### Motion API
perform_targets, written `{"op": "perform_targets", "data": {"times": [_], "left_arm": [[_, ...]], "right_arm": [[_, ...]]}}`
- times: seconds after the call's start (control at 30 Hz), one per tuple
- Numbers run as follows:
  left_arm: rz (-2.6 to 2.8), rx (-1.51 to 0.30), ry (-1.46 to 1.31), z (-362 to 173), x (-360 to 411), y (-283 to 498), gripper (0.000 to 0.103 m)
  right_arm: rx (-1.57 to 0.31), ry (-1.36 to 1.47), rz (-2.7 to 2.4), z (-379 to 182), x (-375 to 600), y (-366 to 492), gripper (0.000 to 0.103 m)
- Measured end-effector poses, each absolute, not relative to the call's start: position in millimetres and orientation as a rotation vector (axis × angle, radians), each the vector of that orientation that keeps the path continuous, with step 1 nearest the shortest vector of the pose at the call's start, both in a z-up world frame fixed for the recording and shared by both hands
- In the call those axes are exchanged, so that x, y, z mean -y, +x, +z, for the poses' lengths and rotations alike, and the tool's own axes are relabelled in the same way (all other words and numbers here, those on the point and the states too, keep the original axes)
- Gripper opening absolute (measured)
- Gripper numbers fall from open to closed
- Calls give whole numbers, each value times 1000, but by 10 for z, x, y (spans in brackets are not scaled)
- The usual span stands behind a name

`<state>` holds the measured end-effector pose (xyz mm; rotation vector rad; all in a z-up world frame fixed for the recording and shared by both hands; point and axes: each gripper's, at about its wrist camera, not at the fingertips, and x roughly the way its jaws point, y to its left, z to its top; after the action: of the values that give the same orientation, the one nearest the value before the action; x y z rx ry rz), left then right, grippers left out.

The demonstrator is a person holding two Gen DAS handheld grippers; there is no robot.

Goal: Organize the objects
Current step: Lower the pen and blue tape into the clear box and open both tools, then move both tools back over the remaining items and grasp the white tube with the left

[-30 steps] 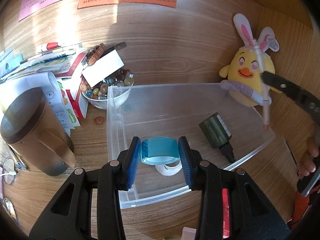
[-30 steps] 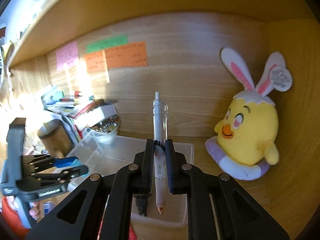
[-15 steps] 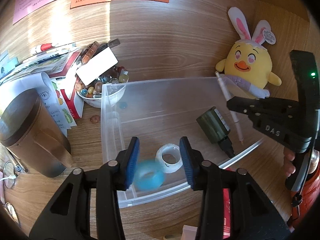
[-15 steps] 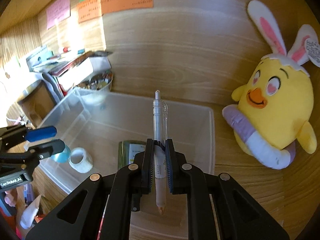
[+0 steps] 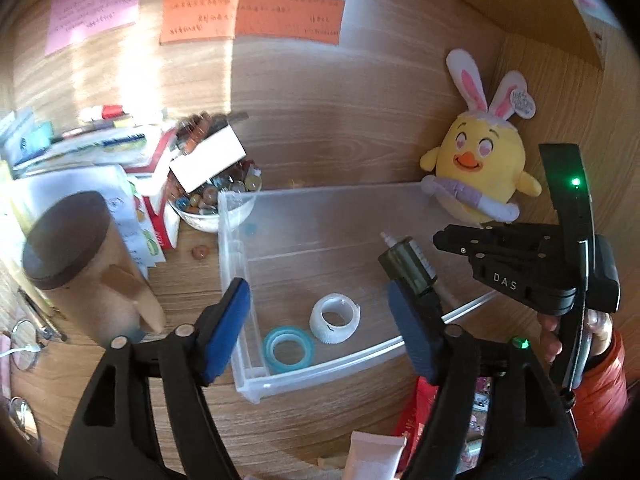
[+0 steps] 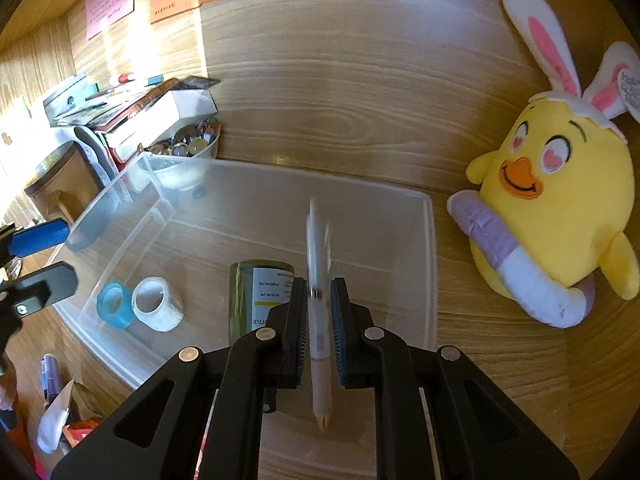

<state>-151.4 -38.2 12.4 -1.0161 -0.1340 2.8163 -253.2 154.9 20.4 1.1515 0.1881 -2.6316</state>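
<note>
While left gripper (image 5: 320, 320) hangs above bin's (image 5: 320, 372) near edge, jaws just opened wide, nothing between; blue tape (image 5: 289, 349) lies in bin's corner, touching white tape (image 5: 335, 319), free floor beyond.

Right view: right gripper (image 6: 320, 320) clenched on pen (image 6: 319, 280) above bin, bottle (image 6: 250, 296) just left, bare floor toward right wall.

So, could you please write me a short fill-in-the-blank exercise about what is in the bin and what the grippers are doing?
1. The right gripper is shut on a ____.
2. The blue tape lies inside the clear ____.
3. The left gripper has its jaws ____, with nothing held.
4. The roll beside the blue tape is ____ in colour.

Missing words: pen; bin; open; white
</note>
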Motion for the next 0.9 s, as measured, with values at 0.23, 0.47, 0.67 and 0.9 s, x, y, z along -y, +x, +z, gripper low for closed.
{"op": "perform_targets", "data": {"times": [0.23,0.47,0.67,0.9], "left_arm": [[2900,75,-928,319,420,-1200,92],[2933,46,-921,367,477,-892,97],[2932,2,-967,256,461,-653,97],[2881,-4,-1097,-27,417,-441,97]], "right_arm": [[-159,1061,-2674,459,-1623,-2310,35],[-155,934,-2695,678,-1656,-1909,56],[-137,880,-2690,715,-1726,-1591,63],[-124,917,-2673,536,-1807,-1345,70]]}}
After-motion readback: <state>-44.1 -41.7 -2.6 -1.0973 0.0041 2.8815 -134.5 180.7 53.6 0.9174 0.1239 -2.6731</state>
